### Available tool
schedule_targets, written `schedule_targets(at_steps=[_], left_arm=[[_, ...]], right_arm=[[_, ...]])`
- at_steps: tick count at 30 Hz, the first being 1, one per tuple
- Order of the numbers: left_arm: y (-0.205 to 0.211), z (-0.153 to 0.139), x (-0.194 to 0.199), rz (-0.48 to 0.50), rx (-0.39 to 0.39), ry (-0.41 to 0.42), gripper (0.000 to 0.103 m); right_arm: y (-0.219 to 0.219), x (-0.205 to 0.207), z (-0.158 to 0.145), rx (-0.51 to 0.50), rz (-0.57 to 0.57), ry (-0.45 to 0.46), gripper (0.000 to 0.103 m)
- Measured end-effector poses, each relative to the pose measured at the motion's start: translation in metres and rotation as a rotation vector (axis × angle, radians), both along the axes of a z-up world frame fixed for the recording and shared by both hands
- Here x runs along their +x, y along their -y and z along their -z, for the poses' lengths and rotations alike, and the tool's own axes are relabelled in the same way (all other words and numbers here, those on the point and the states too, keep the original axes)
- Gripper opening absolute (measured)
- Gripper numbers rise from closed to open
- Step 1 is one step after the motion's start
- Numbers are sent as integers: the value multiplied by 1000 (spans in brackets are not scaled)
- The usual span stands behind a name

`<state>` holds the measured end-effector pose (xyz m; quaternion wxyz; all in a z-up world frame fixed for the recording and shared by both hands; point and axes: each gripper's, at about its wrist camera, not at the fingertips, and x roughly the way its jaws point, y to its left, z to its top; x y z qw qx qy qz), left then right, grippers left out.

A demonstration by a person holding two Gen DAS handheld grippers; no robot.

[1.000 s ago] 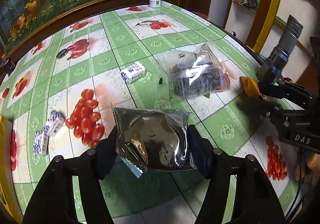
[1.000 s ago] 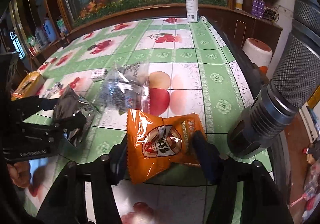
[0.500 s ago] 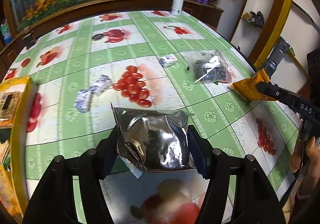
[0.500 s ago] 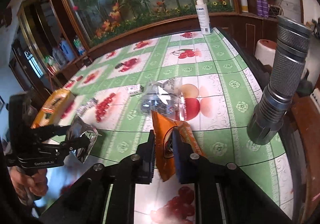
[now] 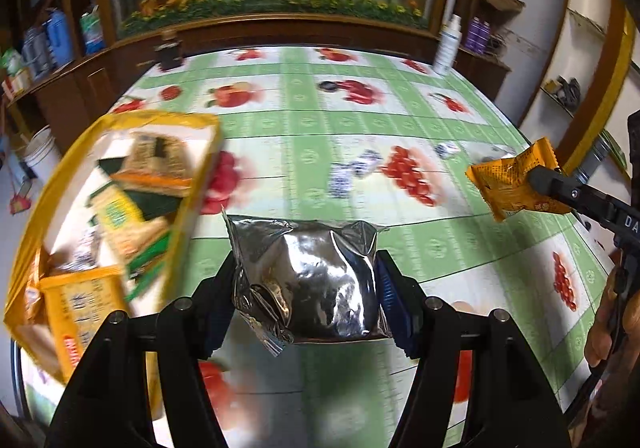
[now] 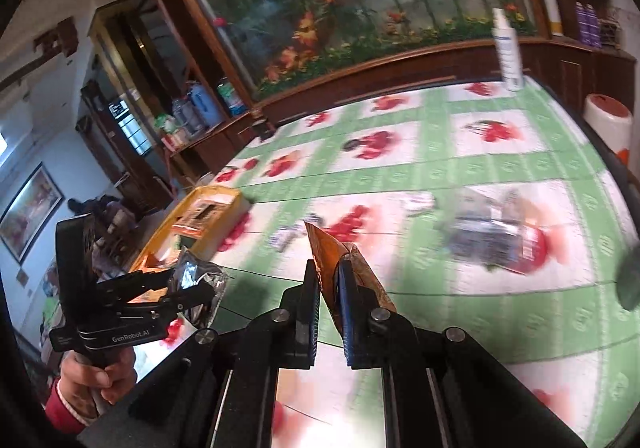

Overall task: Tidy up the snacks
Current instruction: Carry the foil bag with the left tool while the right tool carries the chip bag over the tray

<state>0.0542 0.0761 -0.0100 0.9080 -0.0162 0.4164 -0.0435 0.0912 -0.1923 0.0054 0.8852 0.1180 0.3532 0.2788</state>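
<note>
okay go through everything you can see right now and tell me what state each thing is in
left tongs: shut on silver packet
silver packet: held, off table
right tongs: shut on orange packet
orange packet: held, off table
yellow box: open, holding snacks
clear bag: lying on table
white bottle: upright

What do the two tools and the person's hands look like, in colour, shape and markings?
Both tools are matte black with two flat fingers, blue ribbed pads and silver pivot bolts. The left tool has white lettering "GenRobot.AI" on its side and an upright black block behind. The right tool shows white letters "DA", the rest cut off. The left hand is bare, with a red sleeve cuff. The right hand is bare. No cables are visible.
</note>
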Motion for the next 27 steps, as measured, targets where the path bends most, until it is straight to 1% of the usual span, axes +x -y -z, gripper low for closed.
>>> schedule_targets(at_steps=[5, 10, 13, 19, 27], left_arm=[[-41, -6, -10, -91, -9, 22, 64], [-70, -15, -20, -167, 14, 57, 64], [-86, -19, -25, -206, 29, 78, 64], [-117, -21, -31, -268, 31, 93, 64], [-137, -23, -39, -317, 36, 107, 64]], right_arm=[[-58, 4, -11, 9, -102, 30, 9], [-102, 6, -15, 19, -176, 40, 9], [-120, 6, -15, 24, -209, 44, 9], [-158, 6, -18, 23, -286, 54, 9], [-196, 1, -25, 14, -352, 73, 9]])
